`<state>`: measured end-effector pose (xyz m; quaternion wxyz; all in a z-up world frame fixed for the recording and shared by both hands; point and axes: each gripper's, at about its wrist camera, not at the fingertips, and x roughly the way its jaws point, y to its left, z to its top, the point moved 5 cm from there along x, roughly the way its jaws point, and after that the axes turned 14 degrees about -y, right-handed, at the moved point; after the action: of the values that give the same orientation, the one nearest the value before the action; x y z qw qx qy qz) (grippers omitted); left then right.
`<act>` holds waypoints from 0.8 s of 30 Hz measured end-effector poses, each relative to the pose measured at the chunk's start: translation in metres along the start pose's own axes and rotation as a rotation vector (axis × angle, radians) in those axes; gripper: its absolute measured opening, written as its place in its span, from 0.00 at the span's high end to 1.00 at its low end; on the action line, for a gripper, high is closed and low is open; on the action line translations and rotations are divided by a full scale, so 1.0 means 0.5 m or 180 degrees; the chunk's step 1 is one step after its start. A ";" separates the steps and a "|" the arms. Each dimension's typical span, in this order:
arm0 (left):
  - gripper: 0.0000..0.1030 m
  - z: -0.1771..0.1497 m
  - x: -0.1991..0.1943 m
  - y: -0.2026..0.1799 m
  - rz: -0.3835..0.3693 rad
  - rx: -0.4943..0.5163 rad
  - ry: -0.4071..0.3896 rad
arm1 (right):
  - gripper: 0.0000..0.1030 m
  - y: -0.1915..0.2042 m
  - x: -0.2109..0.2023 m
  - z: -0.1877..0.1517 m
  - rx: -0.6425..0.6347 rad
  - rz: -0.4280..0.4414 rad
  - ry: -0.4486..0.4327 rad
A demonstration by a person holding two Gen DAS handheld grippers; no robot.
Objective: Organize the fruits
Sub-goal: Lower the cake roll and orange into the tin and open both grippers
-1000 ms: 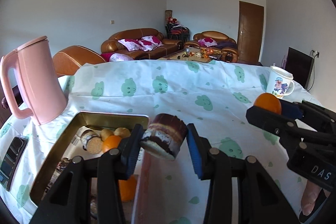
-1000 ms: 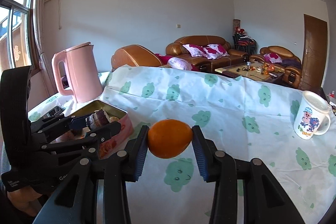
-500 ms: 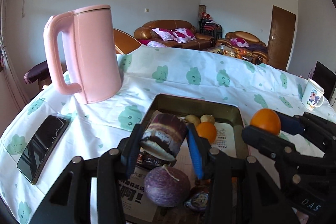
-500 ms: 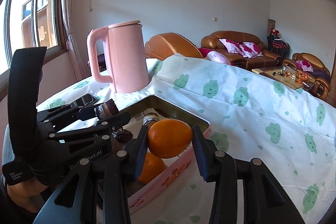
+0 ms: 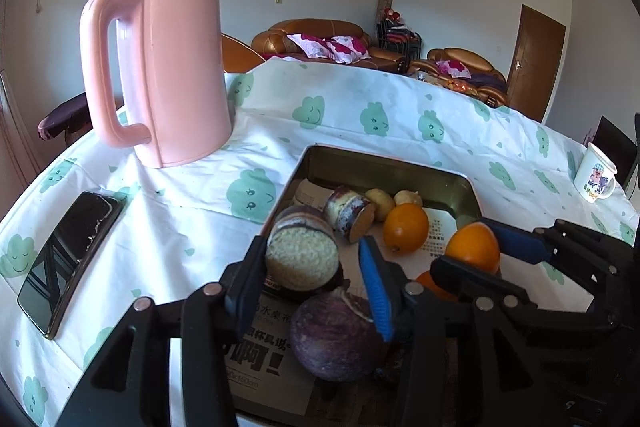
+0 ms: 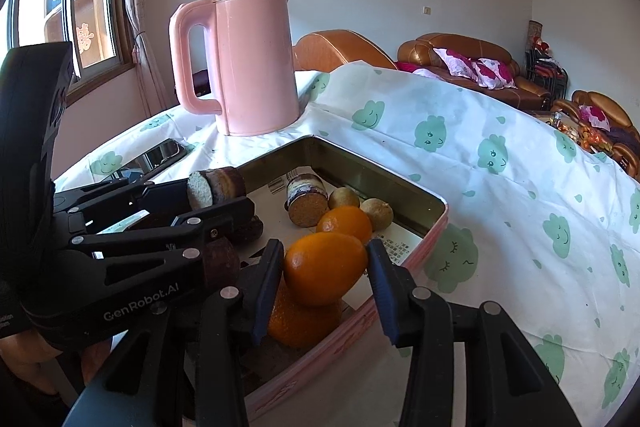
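An open metal tin (image 5: 384, 163) lined with printed paper holds an orange (image 5: 405, 227), a cut purple-skinned piece (image 5: 350, 213), two small brown fruits (image 5: 380, 203) and a round purple fruit (image 5: 336, 339). My left gripper (image 5: 310, 279) hangs over the tin with its jaws opening. A second cut piece (image 5: 302, 255) leans on the left pad with its pale face towards me, and a gap shows at the right pad. My right gripper (image 6: 324, 279) is also opening. Its orange (image 6: 324, 269) sits between the pads, resting on another orange (image 6: 304, 323) in the tin.
A pink kettle (image 5: 172, 67) stands behind the tin on the left. A black phone (image 5: 68, 259) lies near the table's left edge. A printed mug (image 5: 594, 179) stands far right on the cloud-patterned cloth (image 5: 400, 123). Sofas lie beyond the table.
Both grippers swung left and came down over the tin. Their jaws have widened. The cut piece tipped to show its pale face, and the orange settled onto the orange below.
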<state>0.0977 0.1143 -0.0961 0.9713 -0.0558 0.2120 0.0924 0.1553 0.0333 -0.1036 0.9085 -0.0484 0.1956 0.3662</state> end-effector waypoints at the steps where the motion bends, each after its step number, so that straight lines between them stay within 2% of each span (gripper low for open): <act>1: 0.51 -0.001 -0.002 -0.001 0.0001 0.0003 0.0003 | 0.54 0.000 -0.003 0.000 0.0007 0.0008 -0.0004; 3: 0.47 0.000 -0.009 -0.001 -0.0011 -0.0003 0.0005 | 0.51 -0.001 -0.012 0.001 0.0012 0.0013 -0.0013; 4: 0.44 0.001 -0.014 -0.001 -0.0028 -0.0025 0.0001 | 0.47 -0.002 -0.019 0.003 0.0019 0.0003 -0.0027; 6: 0.33 0.006 -0.032 0.003 -0.0067 -0.0083 -0.0048 | 0.39 -0.008 -0.040 0.007 0.0089 0.0019 -0.0084; 8: 0.06 0.014 -0.054 0.007 0.0000 -0.0069 -0.0157 | 0.36 -0.015 -0.063 0.012 0.0148 0.0015 -0.0157; 9: 0.03 0.020 -0.066 0.011 0.0034 -0.0075 -0.0225 | 0.35 -0.019 -0.075 0.014 0.0162 -0.0008 -0.0190; 15: 0.01 0.047 -0.112 0.015 -0.0014 -0.0136 -0.0414 | 0.34 -0.038 -0.120 0.027 0.0327 -0.0071 -0.0378; 24: 0.01 0.052 -0.132 -0.004 -0.0040 -0.0079 -0.0485 | 0.34 -0.044 -0.162 0.026 0.0386 -0.0178 -0.0477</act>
<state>0.0499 0.1057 -0.0446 0.9844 -0.0619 0.1359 0.0929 0.1212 -0.0320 -0.0613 0.9317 0.0287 0.1475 0.3308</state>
